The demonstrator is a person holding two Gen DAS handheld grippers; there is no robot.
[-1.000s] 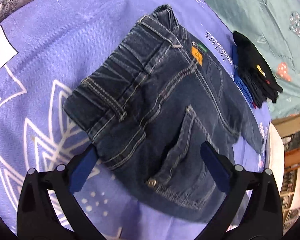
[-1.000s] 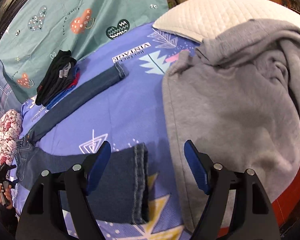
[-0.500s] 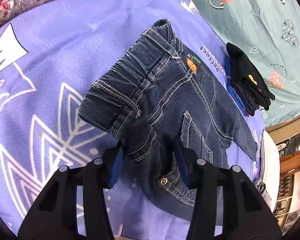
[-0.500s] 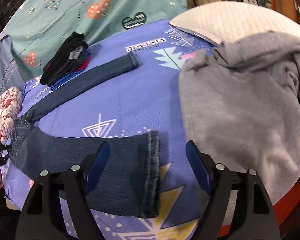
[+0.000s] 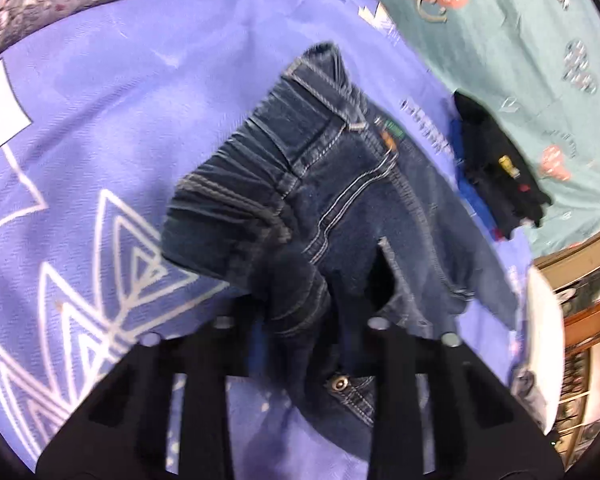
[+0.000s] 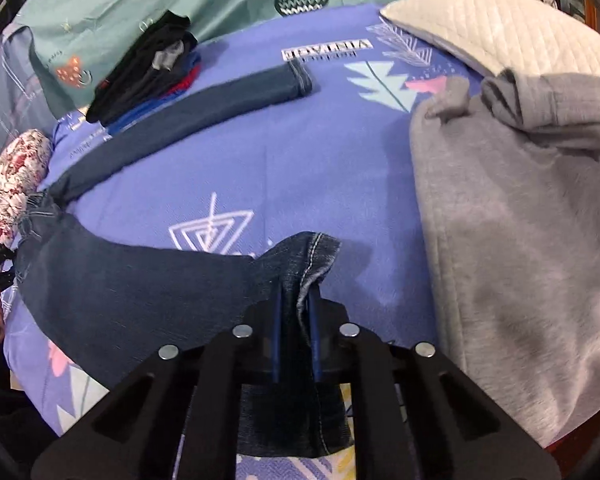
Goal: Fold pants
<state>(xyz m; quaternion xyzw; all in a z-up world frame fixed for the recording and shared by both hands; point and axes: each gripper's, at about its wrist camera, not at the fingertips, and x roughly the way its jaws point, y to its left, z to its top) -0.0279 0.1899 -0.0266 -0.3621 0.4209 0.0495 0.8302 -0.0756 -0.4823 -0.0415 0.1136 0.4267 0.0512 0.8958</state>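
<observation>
Grasp step. Left gripper [image 5: 300, 312] pinches the waistband of the jeans [image 5: 352, 200]; right gripper [image 6: 296, 320] pinches the near leg's hem [image 6: 314, 258] — the garment lies spread on the purple bedsheet [image 6: 320, 152]. Next, likely: lift both ends together and carry the near leg over the far leg [image 6: 204, 112] — keeping tension even.

My right gripper [image 6: 294, 320] is clamped on the hem of the near leg of the jeans [image 6: 132, 292], cuff bunched between the blue pads [image 6: 275, 332]. Far leg lies flat across the purple sheet [image 6: 308, 160]. Grey sweatshirt [image 6: 520, 240] just right; dark folded clothes [image 6: 148, 64] beyond.
</observation>
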